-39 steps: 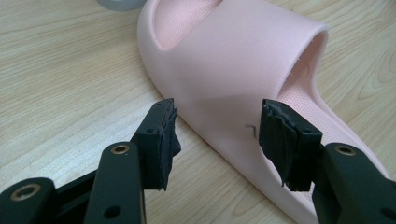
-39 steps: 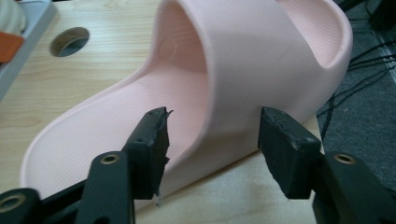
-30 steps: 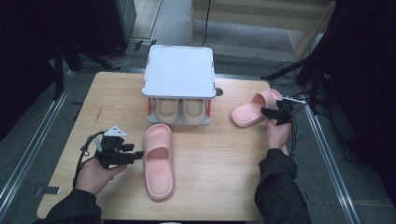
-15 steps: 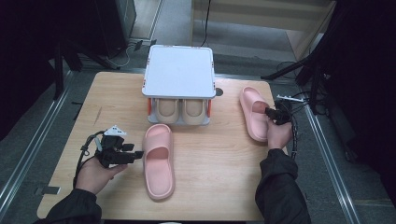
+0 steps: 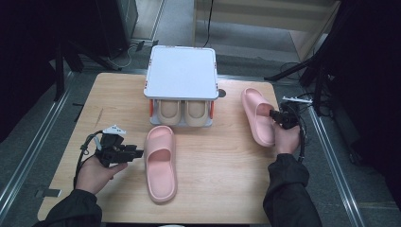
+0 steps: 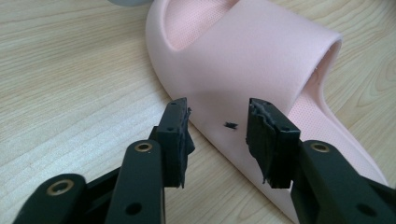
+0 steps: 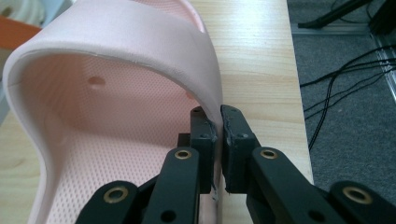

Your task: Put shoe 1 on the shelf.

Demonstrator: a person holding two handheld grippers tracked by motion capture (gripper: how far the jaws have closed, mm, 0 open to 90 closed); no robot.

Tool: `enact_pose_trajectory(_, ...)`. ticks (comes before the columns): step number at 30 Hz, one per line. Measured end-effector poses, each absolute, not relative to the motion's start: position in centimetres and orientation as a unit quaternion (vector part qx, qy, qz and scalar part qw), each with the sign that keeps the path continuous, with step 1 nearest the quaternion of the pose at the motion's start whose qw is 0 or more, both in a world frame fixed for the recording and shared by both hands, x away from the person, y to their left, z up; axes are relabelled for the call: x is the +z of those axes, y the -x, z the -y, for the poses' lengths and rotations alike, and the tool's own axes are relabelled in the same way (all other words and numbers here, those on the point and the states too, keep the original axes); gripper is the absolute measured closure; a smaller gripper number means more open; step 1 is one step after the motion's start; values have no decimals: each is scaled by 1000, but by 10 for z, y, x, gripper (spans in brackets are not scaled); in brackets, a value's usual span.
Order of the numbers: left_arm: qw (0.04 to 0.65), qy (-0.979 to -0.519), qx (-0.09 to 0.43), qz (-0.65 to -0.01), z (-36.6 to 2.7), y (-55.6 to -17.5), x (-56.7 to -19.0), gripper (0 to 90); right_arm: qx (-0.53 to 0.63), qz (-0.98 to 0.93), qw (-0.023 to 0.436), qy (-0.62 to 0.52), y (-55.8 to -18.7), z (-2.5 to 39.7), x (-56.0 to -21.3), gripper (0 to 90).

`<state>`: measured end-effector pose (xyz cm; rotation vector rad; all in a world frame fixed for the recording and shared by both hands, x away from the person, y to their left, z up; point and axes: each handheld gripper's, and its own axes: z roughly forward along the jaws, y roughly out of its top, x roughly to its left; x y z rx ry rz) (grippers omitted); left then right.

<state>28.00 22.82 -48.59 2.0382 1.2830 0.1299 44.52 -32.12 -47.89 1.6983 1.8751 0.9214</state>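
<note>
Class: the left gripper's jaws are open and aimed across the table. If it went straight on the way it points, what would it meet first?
The left gripper would likely meet the strap of the near pink slipper, close ahead between its open jaws.

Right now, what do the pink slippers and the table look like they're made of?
The pink slippers look like soft moulded foam or rubber, matte, with a dimpled footbed and thick rounded edges. The table looks like pale wood or wood-look laminate, with a straight grain and a smooth finish.

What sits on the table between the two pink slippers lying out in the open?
Bare wood in the high view: between left slipper and right slipper only tabletop shows.
</note>
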Motion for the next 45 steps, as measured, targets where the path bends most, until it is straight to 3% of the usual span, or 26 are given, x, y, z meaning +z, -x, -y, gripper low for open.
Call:
enact_pose_trajectory(5,367,-788,44,-492,-231,-284,-484,629,337,-692,216,-601,-424,315,-470,852)
enact_pose_trajectory(9,368,-792,33,-487,-233,-287,-481,732,333,-708,213,-586,-409,306,-468,849)
enact_pose_trajectory(17,376,-792,28,-480,-241,-293,-478,816,330,-734,211,-555,-377,284,-465,845)
enact_pose_trajectory(31,376,-802,20,-463,-231,-299,-478,828,344,-769,192,-503,-329,242,-469,841)
enact_pose_trajectory(45,388,-810,27,-439,-230,-295,-480,830,332,-813,164,-448,-316,181,-484,837)
